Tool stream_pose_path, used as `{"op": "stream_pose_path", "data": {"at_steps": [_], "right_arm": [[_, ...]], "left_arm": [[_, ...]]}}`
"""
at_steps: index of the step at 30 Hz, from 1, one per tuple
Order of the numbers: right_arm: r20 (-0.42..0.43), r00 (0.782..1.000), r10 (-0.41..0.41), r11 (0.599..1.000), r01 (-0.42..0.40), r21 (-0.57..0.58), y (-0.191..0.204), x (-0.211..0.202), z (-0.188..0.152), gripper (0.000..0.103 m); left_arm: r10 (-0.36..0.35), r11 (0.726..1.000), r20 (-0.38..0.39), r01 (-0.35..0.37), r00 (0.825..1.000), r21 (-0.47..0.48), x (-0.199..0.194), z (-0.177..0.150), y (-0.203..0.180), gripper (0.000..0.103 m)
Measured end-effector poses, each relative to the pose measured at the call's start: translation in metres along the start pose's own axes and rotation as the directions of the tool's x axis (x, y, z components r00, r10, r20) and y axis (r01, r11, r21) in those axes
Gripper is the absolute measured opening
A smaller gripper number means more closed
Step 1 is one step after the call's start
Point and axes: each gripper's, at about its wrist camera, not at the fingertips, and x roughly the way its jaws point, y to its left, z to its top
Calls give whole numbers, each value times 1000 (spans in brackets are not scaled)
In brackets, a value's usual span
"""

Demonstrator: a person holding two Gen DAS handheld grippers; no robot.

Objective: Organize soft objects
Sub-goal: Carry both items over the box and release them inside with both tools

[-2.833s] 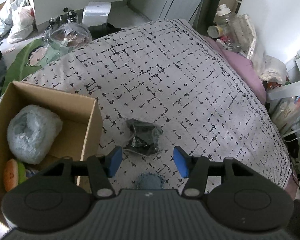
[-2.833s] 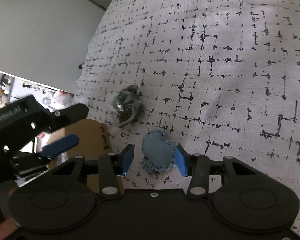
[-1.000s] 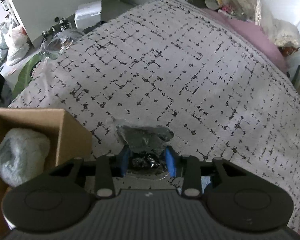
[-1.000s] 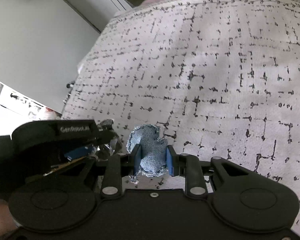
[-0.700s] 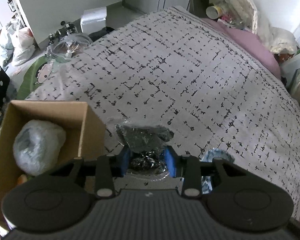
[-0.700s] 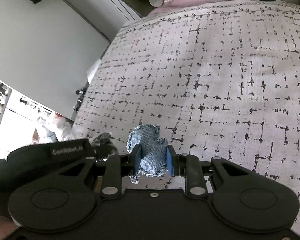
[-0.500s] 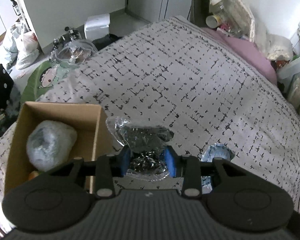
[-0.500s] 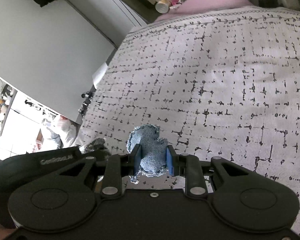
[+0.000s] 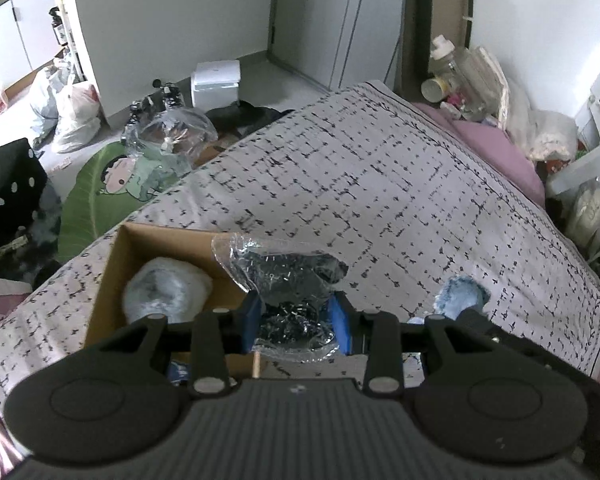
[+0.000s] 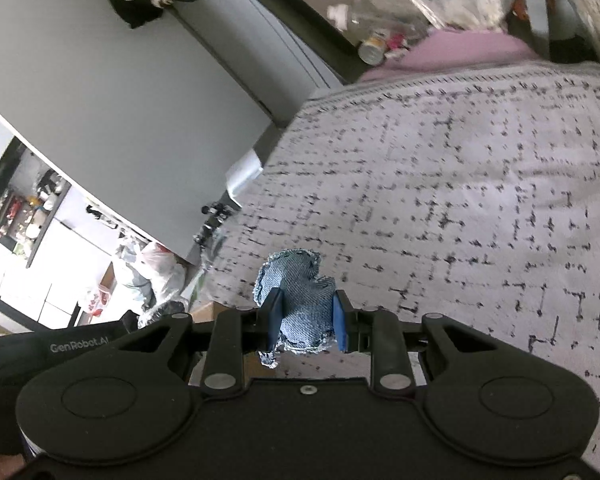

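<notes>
In the left wrist view, the cardboard box at the left of the frame already holds a pale wrapped bundle, so part of the sorting looks done. The left claw pinches a dark item in clear plastic at lower centre, lifted off the bed and hanging at the box's right wall, tilted steeply downward; dropping it in is left.

In the right wrist view, the right claw is pressed tight on a denim piece at lower centre, clear of the bedspread and angled down more shallowly. Its delivery also remains.
</notes>
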Motion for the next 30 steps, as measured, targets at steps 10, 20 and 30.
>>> {"op": "stream_pose_path", "data": {"at_steps": [10,20,30], "right_arm": [[-17,999,49,998,-50,-33,17,3,-9,26],[-44,994,103,991,-107,-82,36,13,-21,26],[-73,988,139,984,-146,-100,52,26,-35,26]], "left_arm": [[25,999,15,-25,1000,-35,-14,-4,34,37],[28,996,-5,-28,1000,-82,-8,-11,67,37],[-5,988,-67,-5,998,-152,17,-22,95,39]]}}
